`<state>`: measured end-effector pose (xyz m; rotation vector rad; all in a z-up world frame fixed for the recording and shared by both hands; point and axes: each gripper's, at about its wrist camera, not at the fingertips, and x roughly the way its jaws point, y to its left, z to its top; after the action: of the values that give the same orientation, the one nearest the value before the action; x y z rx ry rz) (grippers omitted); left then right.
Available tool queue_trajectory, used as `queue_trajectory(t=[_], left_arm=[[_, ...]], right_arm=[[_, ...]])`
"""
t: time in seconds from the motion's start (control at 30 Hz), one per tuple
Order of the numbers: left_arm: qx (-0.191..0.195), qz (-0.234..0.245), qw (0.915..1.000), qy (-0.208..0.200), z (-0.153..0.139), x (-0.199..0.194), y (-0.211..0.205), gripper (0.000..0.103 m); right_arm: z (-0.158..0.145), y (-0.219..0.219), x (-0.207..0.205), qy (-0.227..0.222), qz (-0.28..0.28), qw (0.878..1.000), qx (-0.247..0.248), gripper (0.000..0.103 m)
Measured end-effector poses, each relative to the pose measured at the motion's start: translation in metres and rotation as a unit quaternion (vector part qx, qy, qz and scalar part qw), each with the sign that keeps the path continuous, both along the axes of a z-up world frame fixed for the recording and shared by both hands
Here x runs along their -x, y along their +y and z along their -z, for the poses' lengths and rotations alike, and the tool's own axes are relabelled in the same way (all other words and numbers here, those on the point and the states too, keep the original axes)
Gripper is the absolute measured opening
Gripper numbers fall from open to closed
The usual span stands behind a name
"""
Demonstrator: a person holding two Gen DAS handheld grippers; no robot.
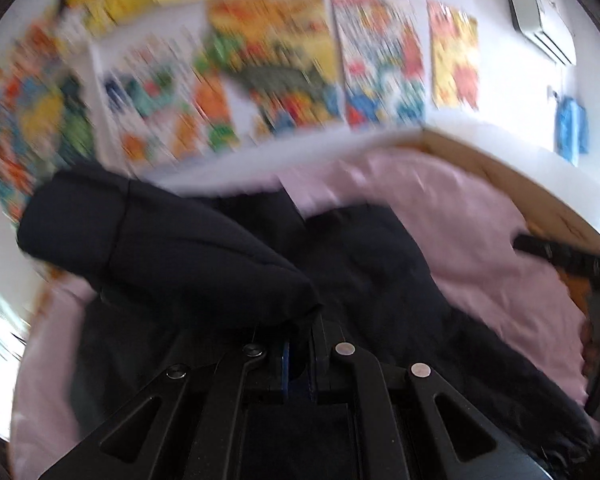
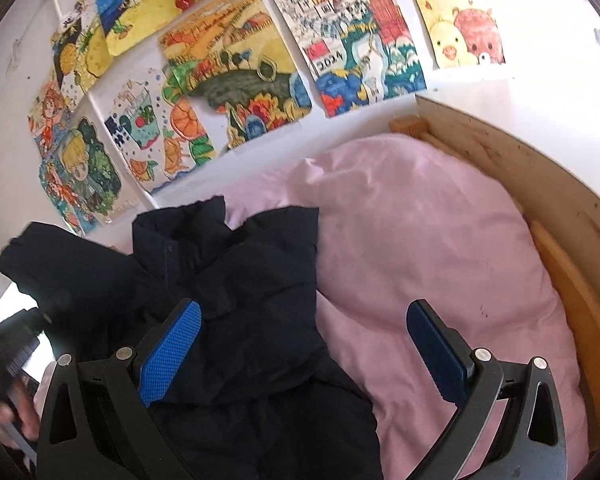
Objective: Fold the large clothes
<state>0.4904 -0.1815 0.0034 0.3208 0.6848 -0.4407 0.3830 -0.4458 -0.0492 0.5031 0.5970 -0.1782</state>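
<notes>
A dark navy padded jacket (image 2: pixel 236 288) lies crumpled on a pink bed sheet (image 2: pixel 420 248). In the left wrist view my left gripper (image 1: pixel 300 344) is shut on a puffy sleeve (image 1: pixel 172 248) of the jacket (image 1: pixel 380 272) and holds it lifted above the rest; this view is motion-blurred. My right gripper (image 2: pixel 304 344) is open and empty, hovering just over the jacket's right edge, its left blue pad (image 2: pixel 172 352) above the dark fabric and its right pad (image 2: pixel 436 356) above the sheet. The right gripper also shows at the right edge of the left wrist view (image 1: pixel 568 256).
The bed has a raw wooden frame (image 2: pixel 540 184) along the right side. Colourful children's drawings (image 2: pixel 236 76) cover the white wall behind. An air conditioner (image 1: pixel 540 20) hangs high on the right. The pink sheet (image 1: pixel 480 232) stretches right of the jacket.
</notes>
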Motion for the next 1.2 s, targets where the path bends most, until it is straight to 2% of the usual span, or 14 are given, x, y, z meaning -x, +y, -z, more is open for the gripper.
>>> queue_trajectory(t=[0.13, 0.23, 0.27, 0.33, 0.37, 0.47, 0.53, 0.7, 0.8, 0.93, 1.03, 1.07, 1.17, 1.2], left_arm=[[-0.007, 0.034, 0.9951, 0.093, 0.033, -0.004, 0.001, 0.012], [-0.015, 0.068, 0.9877, 0.140, 0.043, 0.005, 0.006, 0.028], [-0.007, 0.082, 0.9841, 0.158, 0.042, 0.008, 0.010, 0.036], [0.020, 0.101, 0.9774, 0.185, 0.036, 0.015, 0.018, 0.067], [0.035, 0.102, 0.9763, 0.188, 0.032, 0.018, 0.023, 0.090], [0.084, 0.116, 0.9694, 0.200, 0.015, 0.027, 0.037, 0.092], [0.096, 0.107, 0.9705, 0.194, 0.005, 0.035, 0.048, 0.092], [0.027, -0.017, 0.9929, 0.115, -0.005, 0.042, 0.089, 0.092], [0.026, -0.106, 0.9904, 0.085, 0.001, 0.031, 0.125, 0.092], [0.067, -0.218, 0.9664, 0.118, 0.019, -0.003, 0.185, 0.092], [0.121, -0.286, 0.9390, 0.146, 0.036, -0.020, 0.230, 0.092], [0.146, -0.306, 0.9264, 0.163, 0.045, -0.025, 0.247, 0.092], [0.210, -0.341, 0.8954, 0.195, 0.062, -0.031, 0.277, 0.092], [0.220, -0.345, 0.8905, 0.200, 0.067, -0.030, 0.282, 0.092]], right_arm=[[0.014, 0.000, -0.006, 0.014, -0.005, 1.000, -0.006, 0.101], [0.021, 0.005, -0.009, 0.023, -0.011, 1.000, -0.005, 0.101], [0.023, 0.007, -0.011, 0.026, -0.015, 1.000, -0.005, 0.101], [0.028, 0.011, -0.014, 0.031, -0.024, 0.999, -0.007, 0.101], [0.031, 0.014, -0.015, 0.034, -0.028, 0.999, -0.007, 0.101], [0.039, 0.020, -0.017, 0.041, -0.038, 0.998, -0.014, 0.101], [0.048, 0.020, -0.019, 0.038, -0.052, 0.997, -0.045, 0.101], [0.092, 0.005, -0.019, 0.027, -0.062, 0.977, -0.201, 0.101], [0.120, -0.002, -0.014, 0.002, -0.066, 0.952, -0.297, 0.101], [0.135, 0.006, -0.011, -0.030, -0.083, 0.930, -0.356, 0.101], [0.142, 0.014, -0.009, -0.044, -0.080, 0.926, -0.367, 0.102], [0.144, 0.017, -0.009, -0.050, -0.084, 0.924, -0.370, 0.102], [0.150, 0.014, -0.003, -0.075, -0.073, 0.917, -0.386, 0.102], [0.150, 0.010, -0.005, -0.085, -0.070, 0.913, -0.392, 0.102]])
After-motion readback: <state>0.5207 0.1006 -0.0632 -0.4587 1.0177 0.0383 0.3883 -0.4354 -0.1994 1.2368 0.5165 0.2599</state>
